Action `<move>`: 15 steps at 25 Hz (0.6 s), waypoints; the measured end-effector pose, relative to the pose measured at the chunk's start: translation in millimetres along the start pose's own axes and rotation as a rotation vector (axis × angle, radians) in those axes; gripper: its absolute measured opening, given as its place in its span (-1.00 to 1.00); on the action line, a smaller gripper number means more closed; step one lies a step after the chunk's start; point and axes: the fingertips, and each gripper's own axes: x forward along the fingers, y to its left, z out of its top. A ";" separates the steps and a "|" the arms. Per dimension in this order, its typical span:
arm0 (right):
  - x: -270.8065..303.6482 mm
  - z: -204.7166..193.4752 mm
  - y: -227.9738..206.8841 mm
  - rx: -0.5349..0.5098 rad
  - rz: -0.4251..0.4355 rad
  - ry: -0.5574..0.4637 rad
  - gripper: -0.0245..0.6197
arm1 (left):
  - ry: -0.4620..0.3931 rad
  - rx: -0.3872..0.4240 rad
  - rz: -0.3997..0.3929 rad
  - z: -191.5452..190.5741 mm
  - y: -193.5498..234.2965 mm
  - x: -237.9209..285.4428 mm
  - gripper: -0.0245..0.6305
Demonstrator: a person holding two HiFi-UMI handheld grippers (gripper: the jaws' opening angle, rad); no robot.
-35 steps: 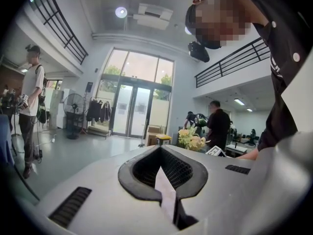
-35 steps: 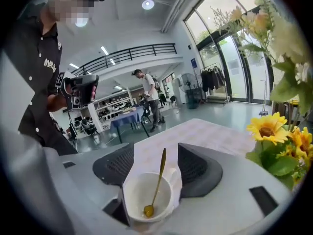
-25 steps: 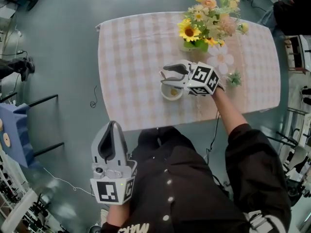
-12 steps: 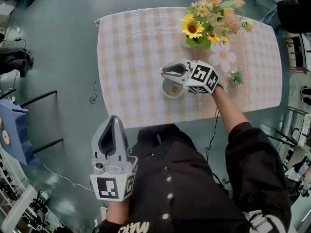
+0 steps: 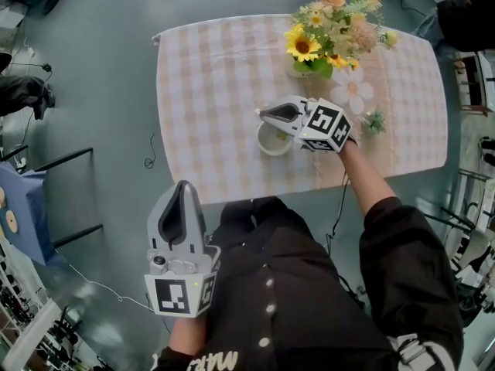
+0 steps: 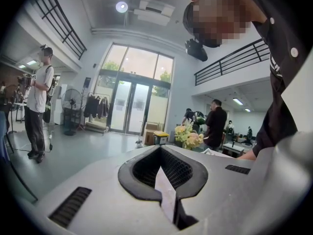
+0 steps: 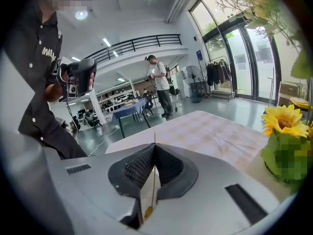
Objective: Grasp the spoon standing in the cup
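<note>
A white cup stands on the checked tablecloth, just left of my right gripper, whose jaws reach over the cup's rim. In the right gripper view a thin golden spoon stands upright between the pads of the right gripper, which is shut on its handle. The handle's tip pokes out above the jaws. From the head view the spoon is hidden under the jaws. My left gripper hangs off the table over the floor, beside the person's body, with its jaws together and nothing in them.
A bunch of sunflowers and pale flowers stands behind the cup, close to the right gripper. A white flower and a small green sprig lie to its right. People stand far off in the hall.
The right gripper's jaws have come together above the cup, from clearly apart to shut. The left gripper has drifted slightly.
</note>
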 end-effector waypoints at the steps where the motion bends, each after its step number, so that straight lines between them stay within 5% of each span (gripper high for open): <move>1: -2.8 1.7 1.9 0.000 -0.009 -0.009 -0.92 | -0.006 0.002 -0.004 2.4 -1.2 -0.8 -0.87; 15: -58.8 62.7 27.3 -0.002 -0.212 -0.166 -0.92 | -0.075 0.042 -0.068 35.8 -15.5 -3.7 -0.87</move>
